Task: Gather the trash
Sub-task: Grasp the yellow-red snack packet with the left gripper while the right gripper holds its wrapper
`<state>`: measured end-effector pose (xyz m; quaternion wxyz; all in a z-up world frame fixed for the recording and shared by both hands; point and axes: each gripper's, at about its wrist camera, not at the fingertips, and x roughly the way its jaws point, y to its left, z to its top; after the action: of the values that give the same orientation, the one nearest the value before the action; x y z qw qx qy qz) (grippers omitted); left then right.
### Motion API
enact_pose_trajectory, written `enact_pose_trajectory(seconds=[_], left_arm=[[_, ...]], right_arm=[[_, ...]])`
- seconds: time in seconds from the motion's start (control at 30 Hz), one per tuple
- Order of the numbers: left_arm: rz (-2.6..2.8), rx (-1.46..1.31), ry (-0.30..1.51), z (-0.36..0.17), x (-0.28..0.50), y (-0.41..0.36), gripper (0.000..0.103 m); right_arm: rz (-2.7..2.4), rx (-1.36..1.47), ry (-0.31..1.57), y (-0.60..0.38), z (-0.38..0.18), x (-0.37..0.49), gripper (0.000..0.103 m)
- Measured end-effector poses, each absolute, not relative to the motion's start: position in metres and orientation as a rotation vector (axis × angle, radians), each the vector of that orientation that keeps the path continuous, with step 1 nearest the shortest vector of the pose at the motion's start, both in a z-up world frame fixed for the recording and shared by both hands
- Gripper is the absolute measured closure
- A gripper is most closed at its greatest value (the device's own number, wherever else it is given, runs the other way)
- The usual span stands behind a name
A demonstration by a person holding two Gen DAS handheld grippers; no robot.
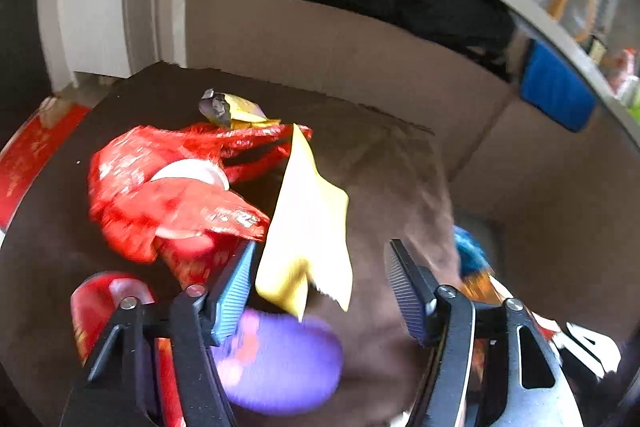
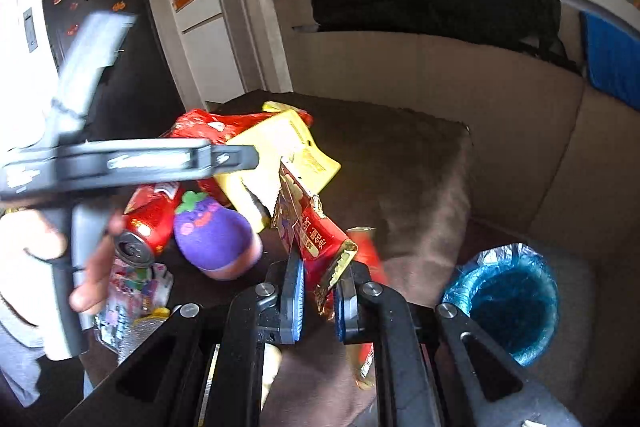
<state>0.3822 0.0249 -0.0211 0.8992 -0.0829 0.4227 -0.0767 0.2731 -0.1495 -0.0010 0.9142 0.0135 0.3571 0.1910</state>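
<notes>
Glossy red wrapper (image 2: 320,235) pinched in right gripper (image 2: 318,301) | yellow packet (image 1: 308,227) flat

— Is it bright?
— Dim in the middle. White light glares at the left edge of the right view.
— Sharp?
— No. Both views smear, and the edges bend round and go black.
</notes>
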Motion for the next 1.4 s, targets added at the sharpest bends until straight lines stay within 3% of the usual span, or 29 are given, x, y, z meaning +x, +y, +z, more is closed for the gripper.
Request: enact_pose_trajectory(seconds=[0.07,0.1,0.13,0.23,0.5,1.0,1.1,1.13,1.17,1.23,1.4], left_arm=[[-0.107,-0.176,0.889,-0.030,0.398,0.020,0.078],[-0.102,-0.183,0.895,-0.035,0.401,0.022,0.086],[-0.101,-0.205,0.898,-0.038,0.404,0.023,0.093],[-0.086,-0.221,0.856,-0.030,0.399,0.031,0.099],[-0.049,-0.128,0.707,0.026,0.357,0.044,0.101],[-0.128,-0.099,0.611,0.086,0.308,0.012,0.101],[-0.157,-0.161,0.629,0.079,0.312,0.026,0.094],[-0.147,-0.160,0.630,0.073,0.313,0.031,0.080],[-0.124,-0.146,0.623,0.068,0.312,0.033,0.053],[-0.070,-0.109,0.592,0.055,0.310,0.038,0.037],[-0.097,-0.073,0.681,0.025,0.328,0.042,0.037]], right_arm=[[0.401,0.031,0.737,-0.154,-0.004,0.276,0.093],[0.411,0.037,0.737,-0.156,-0.006,0.279,0.093],[0.418,0.044,0.737,-0.157,-0.007,0.281,0.093],[0.457,0.072,0.737,-0.159,-0.008,0.290,0.093],[0.537,0.084,0.686,-0.161,0.015,0.299,0.093],[0.451,0.125,0.607,-0.214,0.061,0.263,0.093],[0.457,0.123,0.624,-0.213,0.056,0.261,0.093],[0.460,0.118,0.629,-0.211,0.054,0.259,0.093],[0.466,0.113,0.638,-0.207,0.049,0.258,0.093],[0.481,0.110,0.657,-0.201,0.040,0.257,0.093],[0.502,0.091,0.709,-0.179,0.018,0.265,0.093]])
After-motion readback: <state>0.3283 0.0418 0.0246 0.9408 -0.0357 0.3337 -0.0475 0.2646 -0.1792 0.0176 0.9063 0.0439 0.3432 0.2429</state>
